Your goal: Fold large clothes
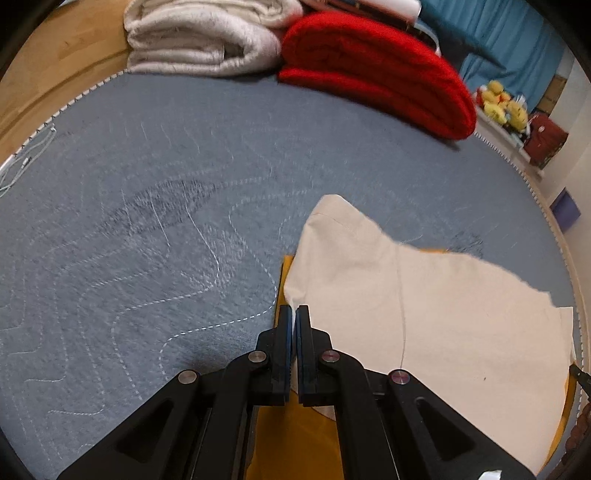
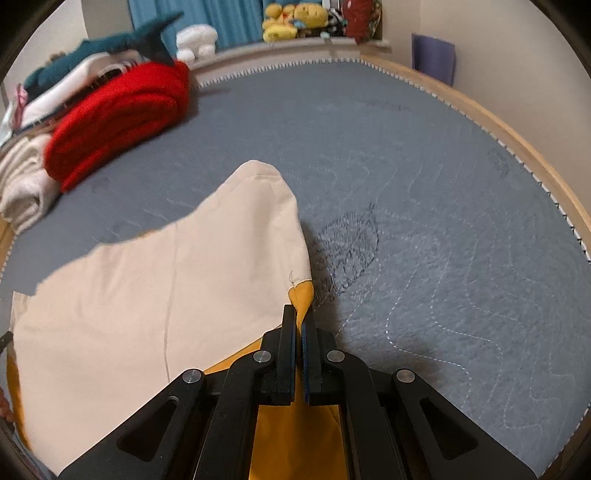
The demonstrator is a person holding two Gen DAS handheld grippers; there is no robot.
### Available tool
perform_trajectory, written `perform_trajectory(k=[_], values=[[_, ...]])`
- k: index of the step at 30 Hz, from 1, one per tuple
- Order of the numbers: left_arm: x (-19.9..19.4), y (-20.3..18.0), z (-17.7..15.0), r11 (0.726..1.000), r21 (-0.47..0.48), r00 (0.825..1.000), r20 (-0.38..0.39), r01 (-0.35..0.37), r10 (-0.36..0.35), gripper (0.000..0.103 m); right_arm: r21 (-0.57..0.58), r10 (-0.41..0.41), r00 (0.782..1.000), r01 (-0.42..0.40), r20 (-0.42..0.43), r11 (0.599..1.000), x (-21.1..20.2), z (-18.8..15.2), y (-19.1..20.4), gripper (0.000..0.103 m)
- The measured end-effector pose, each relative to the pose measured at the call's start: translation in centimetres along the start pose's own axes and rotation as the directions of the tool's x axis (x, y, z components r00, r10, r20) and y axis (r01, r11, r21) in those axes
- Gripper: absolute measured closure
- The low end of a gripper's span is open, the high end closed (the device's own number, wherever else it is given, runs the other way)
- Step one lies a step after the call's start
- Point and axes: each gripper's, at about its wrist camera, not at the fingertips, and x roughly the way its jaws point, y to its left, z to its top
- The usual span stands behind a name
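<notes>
A large garment, cream (image 1: 424, 306) on one side and mustard yellow on the other, hangs stretched between my two grippers above a grey quilted bed. My left gripper (image 1: 294, 311) is shut on the garment's left edge. My right gripper (image 2: 298, 312) is shut on its right edge, where a yellow corner (image 2: 301, 295) sticks up between the pads. The cream side (image 2: 155, 295) faces up and a loose flap reaches toward the bed's far side. Yellow fabric hangs below both grippers.
The grey quilted bedspread (image 1: 147, 229) fills most of both views. A folded red blanket (image 1: 376, 70) and a folded cream blanket (image 1: 199, 40) lie at the far end. Plush toys (image 2: 291, 18) sit on a shelf behind. A wooden bed frame (image 2: 517, 136) rims the mattress.
</notes>
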Motion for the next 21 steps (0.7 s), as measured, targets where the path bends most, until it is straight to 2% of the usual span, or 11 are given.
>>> perform_trajectory(k=[5, 10, 12, 14, 17, 18, 19, 21], values=[[2.1, 0.6, 0.4, 1.0, -0.009, 1.0, -0.027, -0.016, 0.015, 0.102, -0.018, -0.045, 0.996, 0.044, -0.079, 0.999, 3.8, 0.0, 0.5, 0.101], [2.5, 1.4, 1.4, 0.999, -0.046, 1.0, -0.012, 0.007, -0.007, 0.103, 0.002, -0.061, 0.996, 0.061, -0.057, 0.998, 4.6, 0.8, 0.6, 0.101], [3.0, 1.2, 1.7, 0.999, -0.034, 0.999, -0.033, 0.029, -0.03, 0.103, 0.001, -0.059, 0.997, 0.059, -0.041, 0.998, 4.7, 1.3, 0.8, 0.101], [3.3, 1.3, 1.9, 0.997, -0.043, 0.996, -0.062, 0.061, -0.064, 0.103, -0.021, -0.069, 0.995, 0.068, -0.067, 0.997, 5.6, 1.3, 1.0, 0.101], [2.3, 3.1, 2.7, 0.983, -0.129, 0.988, -0.063, 0.133, -0.142, 0.102, -0.012, -0.063, 0.994, 0.063, -0.084, 0.998, 6.1, 1.1, 0.8, 0.1], [1.9, 3.6, 2.8, 0.976, -0.151, 0.984, -0.055, 0.159, -0.169, 0.098, -0.004, -0.052, 0.994, 0.052, -0.093, 0.999, 6.1, 1.1, 0.7, 0.1], [1.3, 4.2, 3.0, 0.968, -0.165, 0.979, -0.041, 0.19, -0.2, 0.095, 0.002, -0.039, 0.994, 0.039, -0.098, 0.999, 5.9, 1.1, 0.5, 0.094], [0.5, 4.8, 2.8, 0.967, -0.157, 0.977, -0.036, 0.201, -0.209, 0.064, 0.03, -0.004, 0.995, 0.007, -0.097, 1.0, 5.2, 1.3, 0.0, 0.088]])
